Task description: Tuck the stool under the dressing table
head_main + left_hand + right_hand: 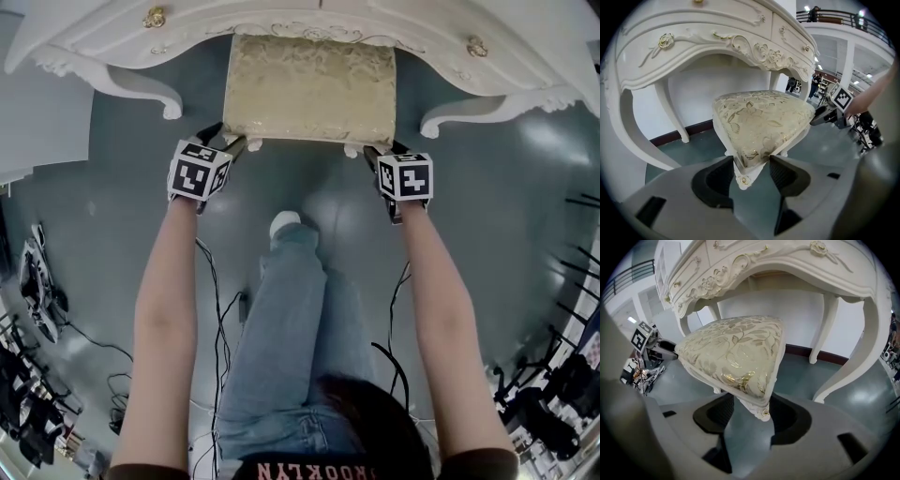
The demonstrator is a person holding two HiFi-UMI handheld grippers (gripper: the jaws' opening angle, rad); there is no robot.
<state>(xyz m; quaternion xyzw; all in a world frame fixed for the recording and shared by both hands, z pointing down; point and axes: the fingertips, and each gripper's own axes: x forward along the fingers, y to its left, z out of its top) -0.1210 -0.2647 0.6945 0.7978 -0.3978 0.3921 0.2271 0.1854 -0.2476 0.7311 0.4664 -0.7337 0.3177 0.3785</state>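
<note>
Gold-brocade padding on a carved white frame: one stool (309,89), rigid, probably fairly heavy, best slid. It sits half under the one dressing table (94,37), between its front legs. Two grippers: left gripper (230,138) and right gripper (382,150) each clamp a near seat corner, the firmest hold.

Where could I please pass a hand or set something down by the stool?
Bare floor lies either side of the stool, up to the legs of the dressing table. Crowded: its near corners, gripped by the left tongs and right tongs, and cables near the person.
</note>
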